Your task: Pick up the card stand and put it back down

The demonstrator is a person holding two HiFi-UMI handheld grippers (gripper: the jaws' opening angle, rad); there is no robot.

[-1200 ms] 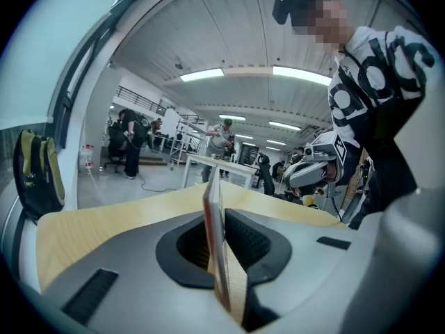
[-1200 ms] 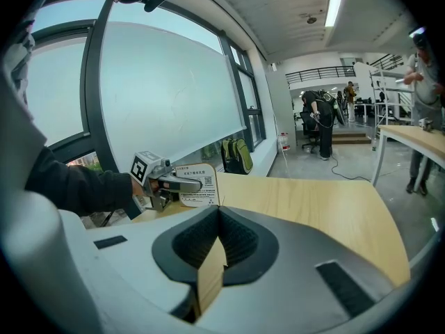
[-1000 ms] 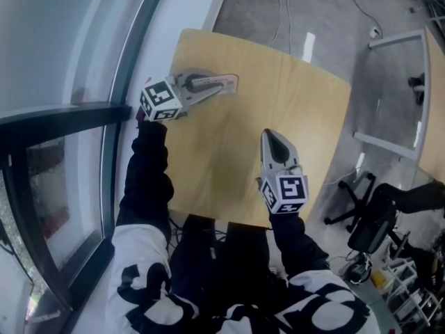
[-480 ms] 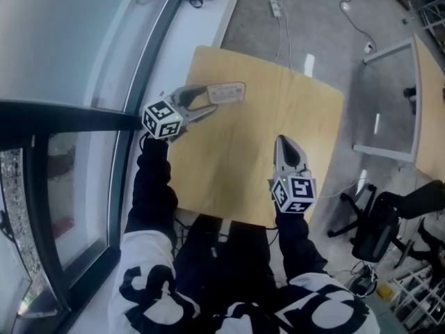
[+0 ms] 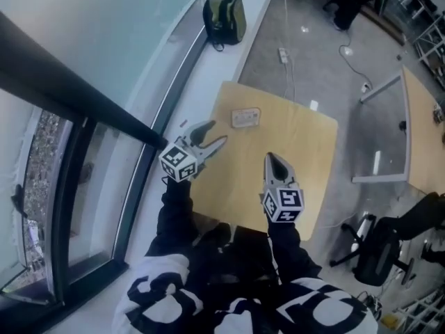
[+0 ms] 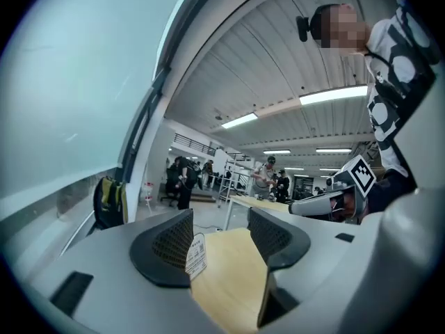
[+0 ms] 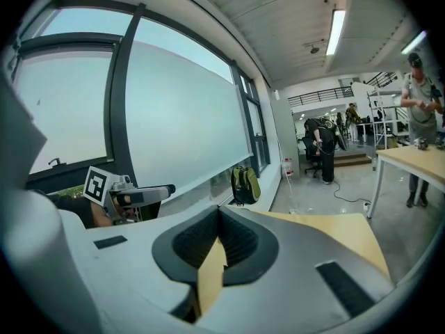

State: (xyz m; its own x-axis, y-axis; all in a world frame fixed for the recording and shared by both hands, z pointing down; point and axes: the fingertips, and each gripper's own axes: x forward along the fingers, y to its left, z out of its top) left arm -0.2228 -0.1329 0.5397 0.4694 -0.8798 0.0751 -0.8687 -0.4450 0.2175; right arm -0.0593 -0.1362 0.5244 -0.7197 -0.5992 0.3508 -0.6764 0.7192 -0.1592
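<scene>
The card stand (image 5: 245, 118) rests on the far part of the bench (image 5: 309, 152), left of centre. The left tool (image 5: 213, 135) hovers near it on the near-left side, jaws apart, clamped on nothing and clear of the stand. The right tool (image 5: 272, 160) is over the near bench, jaws together and empty. The stand appears set down, so the step is likely retreat. Draw the left tool straight back and keep the jaws wide so neither jaw clips the stand.
</scene>
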